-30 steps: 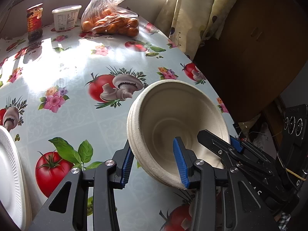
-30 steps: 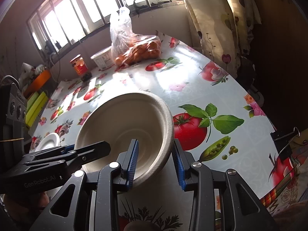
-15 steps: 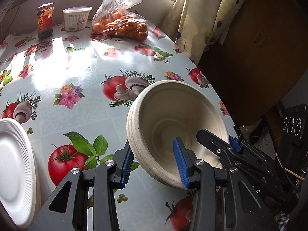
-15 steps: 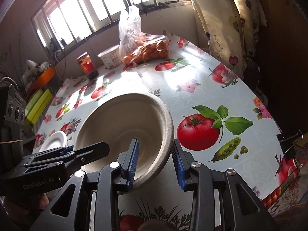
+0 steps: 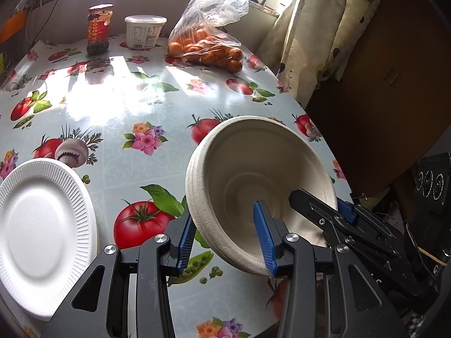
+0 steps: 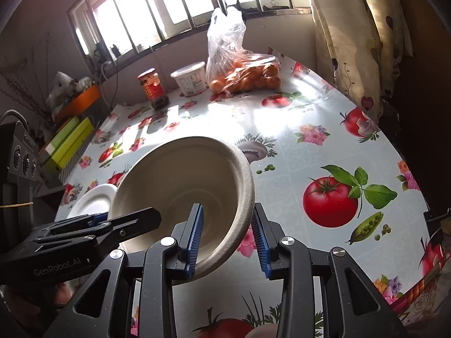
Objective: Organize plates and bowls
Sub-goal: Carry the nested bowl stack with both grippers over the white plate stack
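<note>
Bowl (image 5: 262,174) rim between both claws: left claw (image 5: 225,239), right claw (image 6: 228,239).

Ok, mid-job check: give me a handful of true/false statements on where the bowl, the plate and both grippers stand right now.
1. Both grippers straddle the rim of the beige bowl. True: the left gripper and the right gripper each have one finger inside and one outside.
2. The bowl sits flat on the table. False: it is tilted, its opening facing the cameras.
3. A white foam plate lies on the tablecloth to the left of the bowl in the left wrist view. True.
4. The bowl holds oranges. False: it is empty; the oranges are in a plastic bag at the far edge.
5. The red-labelled jar lies on its side. False: it stands upright beside a white tub.
</note>
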{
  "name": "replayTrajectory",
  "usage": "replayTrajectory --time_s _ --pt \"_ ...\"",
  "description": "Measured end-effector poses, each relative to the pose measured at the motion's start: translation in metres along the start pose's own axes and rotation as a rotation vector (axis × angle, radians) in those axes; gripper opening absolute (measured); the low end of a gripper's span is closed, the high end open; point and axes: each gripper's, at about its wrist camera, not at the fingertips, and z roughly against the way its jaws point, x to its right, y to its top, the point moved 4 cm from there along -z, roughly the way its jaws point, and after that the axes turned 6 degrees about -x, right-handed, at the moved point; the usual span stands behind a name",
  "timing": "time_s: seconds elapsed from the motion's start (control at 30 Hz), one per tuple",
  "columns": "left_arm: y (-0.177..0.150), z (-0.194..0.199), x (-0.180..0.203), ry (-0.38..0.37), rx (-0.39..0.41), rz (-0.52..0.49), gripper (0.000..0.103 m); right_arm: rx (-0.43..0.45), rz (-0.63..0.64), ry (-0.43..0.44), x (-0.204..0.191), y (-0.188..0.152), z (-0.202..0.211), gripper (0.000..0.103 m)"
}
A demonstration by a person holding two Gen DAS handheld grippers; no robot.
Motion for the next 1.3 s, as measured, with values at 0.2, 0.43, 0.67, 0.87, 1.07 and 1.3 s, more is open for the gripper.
replayTrajectory --time_s 0.2,0.43,0.67,0.87,1.07,1.3 --pt "-0.003 0.01 -0.014 0.018 0.014 0.028 0.042 -0.009 0.037 0.017 -0.018 0.0 -0.004 0.034" --pt "-0.008 0.021 -0.028 0.035 0.031 0.057 0.042 -0.012 0.069 0.041 -0.034 0.001 -0.006 0.034" --pt "-0.014 0.035 -0.04 0.057 0.052 0.085 0.042 -0.017 0.107 0.066 -0.051 0.001 -0.009 0.034" --pt "-0.016 0.046 -0.051 0.077 0.07 0.105 0.042 -0.02 0.14 0.085 -0.067 0.001 -0.01 0.034" --pt "-0.021 0.054 -0.062 0.095 0.082 0.127 0.042 -0.022 0.168 0.102 -0.081 0.002 -0.012 0.034" --pt "-0.026 0.064 -0.075 0.115 0.097 0.155 0.042 -0.031 0.203 0.121 -0.099 0.0 -0.017 0.034"
